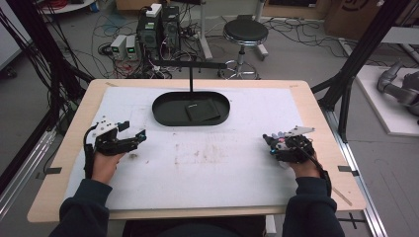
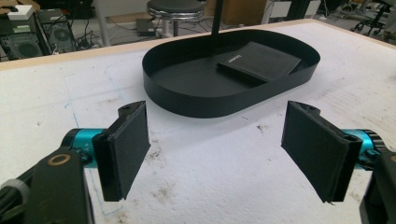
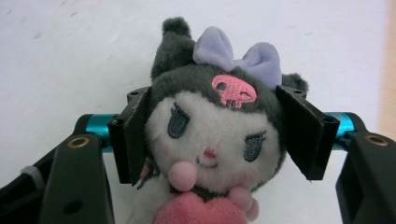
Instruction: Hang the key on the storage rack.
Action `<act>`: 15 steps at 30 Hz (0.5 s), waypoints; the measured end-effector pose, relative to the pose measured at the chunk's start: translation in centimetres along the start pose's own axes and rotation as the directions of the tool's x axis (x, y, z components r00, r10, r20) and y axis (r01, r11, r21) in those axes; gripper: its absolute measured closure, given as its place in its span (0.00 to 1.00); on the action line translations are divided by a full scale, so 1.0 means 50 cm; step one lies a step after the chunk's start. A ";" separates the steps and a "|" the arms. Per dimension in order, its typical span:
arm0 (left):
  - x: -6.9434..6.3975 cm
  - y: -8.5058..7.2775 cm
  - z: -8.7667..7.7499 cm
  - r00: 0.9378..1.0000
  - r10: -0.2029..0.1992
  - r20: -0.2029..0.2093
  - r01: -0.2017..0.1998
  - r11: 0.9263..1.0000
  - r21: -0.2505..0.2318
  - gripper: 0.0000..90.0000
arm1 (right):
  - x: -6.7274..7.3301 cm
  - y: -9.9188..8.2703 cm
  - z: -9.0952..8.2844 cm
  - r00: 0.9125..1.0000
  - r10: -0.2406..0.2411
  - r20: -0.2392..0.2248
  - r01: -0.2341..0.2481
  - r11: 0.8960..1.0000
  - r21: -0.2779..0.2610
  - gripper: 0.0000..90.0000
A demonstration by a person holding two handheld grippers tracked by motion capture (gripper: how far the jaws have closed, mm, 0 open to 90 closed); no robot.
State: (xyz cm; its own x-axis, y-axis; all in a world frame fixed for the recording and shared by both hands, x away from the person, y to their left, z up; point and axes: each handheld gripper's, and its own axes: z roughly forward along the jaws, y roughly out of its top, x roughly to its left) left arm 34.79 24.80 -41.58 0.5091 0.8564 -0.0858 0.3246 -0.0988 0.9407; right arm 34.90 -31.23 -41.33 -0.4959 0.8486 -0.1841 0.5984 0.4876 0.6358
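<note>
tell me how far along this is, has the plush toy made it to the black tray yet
Not yet. Done so far: the right tongs have closed onto the plush toy, pads against both sides of its head, at the table's right side. In hand: that grip. Left to do, probably: carrying the toy to the black tray, which holds a folded black cloth. The left tongs stand open, nothing between them.

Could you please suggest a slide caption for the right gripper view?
Right claw closed around the head of a plush toy with a lilac bow, above the white table cover.
</note>
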 end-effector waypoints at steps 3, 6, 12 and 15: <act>0.001 0.000 -0.001 1.000 0.001 -0.001 -0.001 1.000 -0.001 0.26 | 0.008 -0.001 0.009 0.999 -0.035 0.014 0.035 0.999 0.035 0.33; 0.000 0.000 -0.001 1.000 0.001 -0.001 -0.001 1.000 -0.001 0.26 | 0.011 -0.002 0.013 0.998 -0.045 0.047 0.042 0.997 0.070 0.28; 0.000 0.000 -0.001 1.000 0.003 0.000 -0.003 1.000 -0.001 0.26 | 0.005 -0.008 0.023 0.999 0.032 0.021 -0.035 0.988 0.151 0.31; 0.000 0.000 0.000 1.000 0.000 -0.002 0.000 1.000 0.000 0.26 | 0.004 -0.004 0.014 0.999 0.023 0.047 -0.028 0.993 0.118 0.34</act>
State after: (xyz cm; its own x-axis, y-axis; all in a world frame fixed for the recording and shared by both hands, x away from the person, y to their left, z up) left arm 34.77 24.80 -41.57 0.5076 0.8574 -0.0851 0.3250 -0.0991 0.9405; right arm 35.13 -31.04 -42.00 -0.4521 0.8683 -0.2041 0.6823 0.4841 0.5479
